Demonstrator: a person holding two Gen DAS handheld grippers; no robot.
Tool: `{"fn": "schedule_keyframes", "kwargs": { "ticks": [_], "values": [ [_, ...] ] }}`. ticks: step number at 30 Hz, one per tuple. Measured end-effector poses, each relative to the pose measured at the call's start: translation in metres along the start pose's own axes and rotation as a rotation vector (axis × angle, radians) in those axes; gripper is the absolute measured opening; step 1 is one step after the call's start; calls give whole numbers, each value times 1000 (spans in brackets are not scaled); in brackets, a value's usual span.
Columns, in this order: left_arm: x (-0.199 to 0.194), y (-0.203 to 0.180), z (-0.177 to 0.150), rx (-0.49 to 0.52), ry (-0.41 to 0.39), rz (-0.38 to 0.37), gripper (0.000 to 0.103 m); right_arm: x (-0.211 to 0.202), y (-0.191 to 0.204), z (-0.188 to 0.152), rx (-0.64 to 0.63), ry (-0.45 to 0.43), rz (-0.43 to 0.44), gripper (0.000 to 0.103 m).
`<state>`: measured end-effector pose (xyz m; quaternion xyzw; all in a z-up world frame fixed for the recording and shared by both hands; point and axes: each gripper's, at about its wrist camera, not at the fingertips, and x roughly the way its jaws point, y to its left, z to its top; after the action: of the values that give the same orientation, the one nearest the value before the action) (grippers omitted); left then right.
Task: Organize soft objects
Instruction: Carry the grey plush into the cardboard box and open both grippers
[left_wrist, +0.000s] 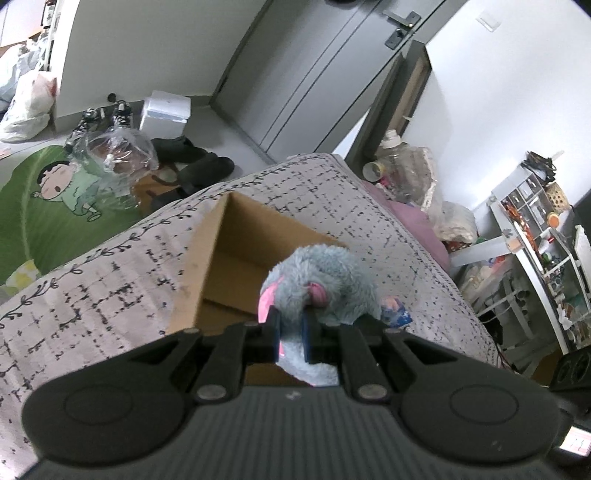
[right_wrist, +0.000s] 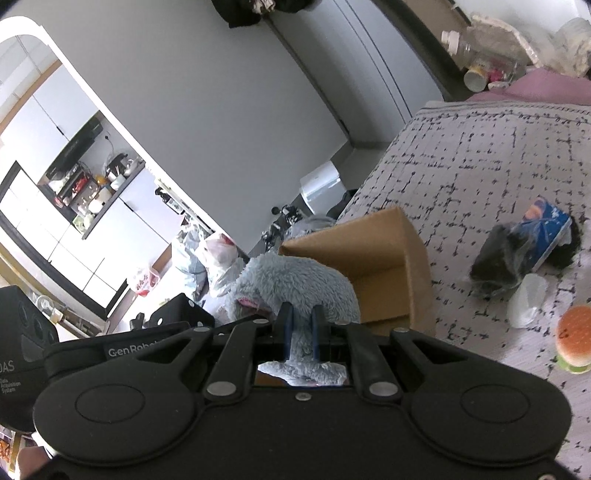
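Observation:
A grey plush toy (left_wrist: 325, 280) with pink ears is held by both grippers above an open cardboard box (left_wrist: 236, 258) on the patterned bed. My left gripper (left_wrist: 290, 332) is shut on the plush near its pink ear. My right gripper (right_wrist: 300, 332) is shut on another part of the same plush (right_wrist: 291, 284), next to the box (right_wrist: 384, 266). A black bagged soft item with a blue label (right_wrist: 517, 251) and a plush hamburger (right_wrist: 574, 341) lie on the bed to the right.
The bed cover (left_wrist: 92, 295) is grey with black marks. A green cartoon mat (left_wrist: 44, 206), shoes and bags lie on the floor beyond. A clear plastic bag (right_wrist: 528, 299) lies near the hamburger. A cluttered shelf (left_wrist: 535, 236) stands right.

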<state>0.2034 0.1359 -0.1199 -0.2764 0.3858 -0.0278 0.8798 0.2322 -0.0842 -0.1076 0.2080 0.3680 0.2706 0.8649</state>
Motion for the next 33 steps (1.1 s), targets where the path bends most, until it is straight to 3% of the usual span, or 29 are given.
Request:
{"fn": "schedule_keyframes", "kwargs": {
  "ticks": [17,24,26,33],
  "values": [
    [19,24,-3,-13,53,99,11,40,9,-10,-11,131,-56,11],
    [29,9,-10,43,91,183,15,43,7,-13,-19,169,-119,19],
    [29,4,-11,68,101,201,19,38,2,-13,8,168,-122,22],
    [12,-14,-14,125,71,244,54,7,-7,-3,28,116,-98,48]
  ]
}}
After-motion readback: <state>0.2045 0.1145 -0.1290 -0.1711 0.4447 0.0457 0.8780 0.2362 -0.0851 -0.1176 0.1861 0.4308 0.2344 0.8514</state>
